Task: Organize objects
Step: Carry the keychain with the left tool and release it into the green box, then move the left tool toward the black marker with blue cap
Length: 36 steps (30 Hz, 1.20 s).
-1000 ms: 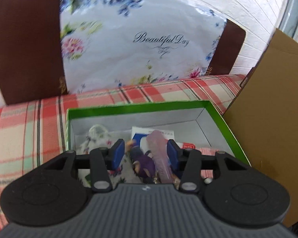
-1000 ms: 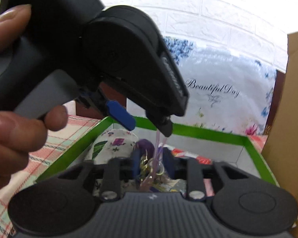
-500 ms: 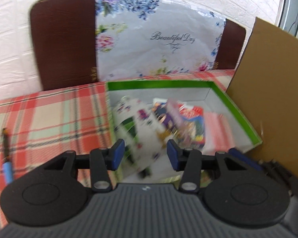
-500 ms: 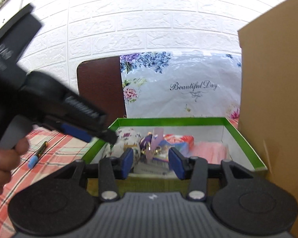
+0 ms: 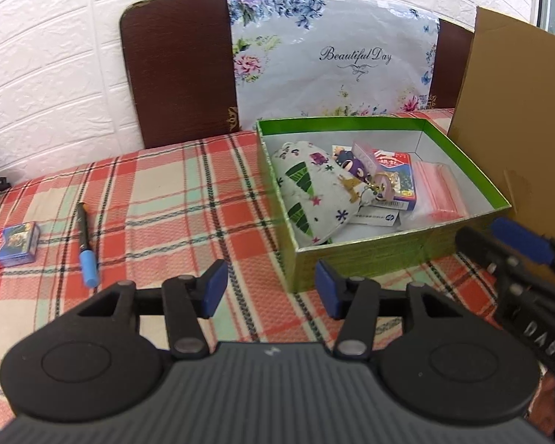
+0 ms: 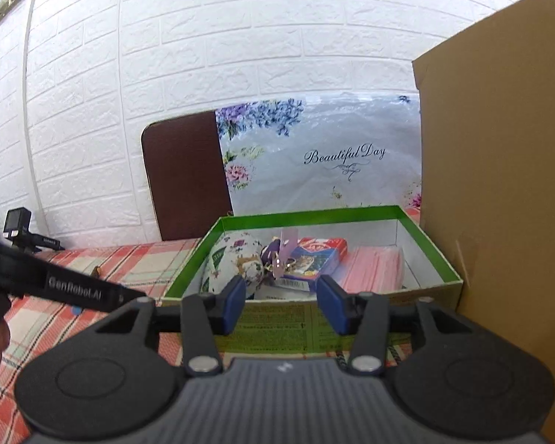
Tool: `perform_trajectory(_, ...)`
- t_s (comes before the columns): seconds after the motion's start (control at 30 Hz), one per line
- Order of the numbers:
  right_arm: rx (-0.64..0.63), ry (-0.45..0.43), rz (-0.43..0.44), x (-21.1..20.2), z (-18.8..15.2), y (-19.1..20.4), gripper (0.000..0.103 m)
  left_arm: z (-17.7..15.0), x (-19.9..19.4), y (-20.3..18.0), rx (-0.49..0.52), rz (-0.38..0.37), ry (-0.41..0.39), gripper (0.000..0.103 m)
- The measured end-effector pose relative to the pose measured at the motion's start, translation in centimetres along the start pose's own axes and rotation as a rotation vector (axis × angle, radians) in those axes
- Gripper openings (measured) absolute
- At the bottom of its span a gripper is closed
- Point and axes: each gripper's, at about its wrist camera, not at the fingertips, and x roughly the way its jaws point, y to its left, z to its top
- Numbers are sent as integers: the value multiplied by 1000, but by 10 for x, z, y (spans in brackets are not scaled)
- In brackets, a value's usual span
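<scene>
Grippers (image 5: 270, 292) (image 6: 280, 305) empty, jaws just widening apart

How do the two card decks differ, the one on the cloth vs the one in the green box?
The card deck on the cloth lies alone, flat on the plaid tablecloth, far from the green box. The card deck in the box lies among other items, with a purple keychain over one end. Both look alike: red and blue packs with pictures on the face.

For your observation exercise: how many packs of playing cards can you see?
2: one card pack inside the green box; another card pack on the checked cloth, left of the pen. More may be hidden.
</scene>
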Motion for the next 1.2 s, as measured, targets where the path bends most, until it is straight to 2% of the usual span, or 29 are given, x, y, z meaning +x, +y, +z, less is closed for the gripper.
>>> perform_trajectory(0.17, 23, -27, -2, -10, 5, 7, 54, -8, -12, 7, -1, 8, -25, 61)
perform_trajectory(0.33, 40, -7, 22, -9, 5, 17, 55, -17, -19, 19, -14, 15, -39, 65)
perform_trajectory(0.47, 40, -2, 28, -8, 6, 24, 55, -23, -24, 29, -19, 16, -56, 72)
perform_trajectory(0.57, 40, 10, 33, -5, 7, 30, 55, -27, -28, 33, -11, 15, -71, 73)
perform_trajectory(0.77, 0, 38, 53, 1, 5, 50, 55, -37, -30, 48, -20, 5, -75, 75)
perform_trajectory(1.2, -116, 117, 127, 28, -5, 108, 55, -57, -26, 105, -109, 63, -62, 79)
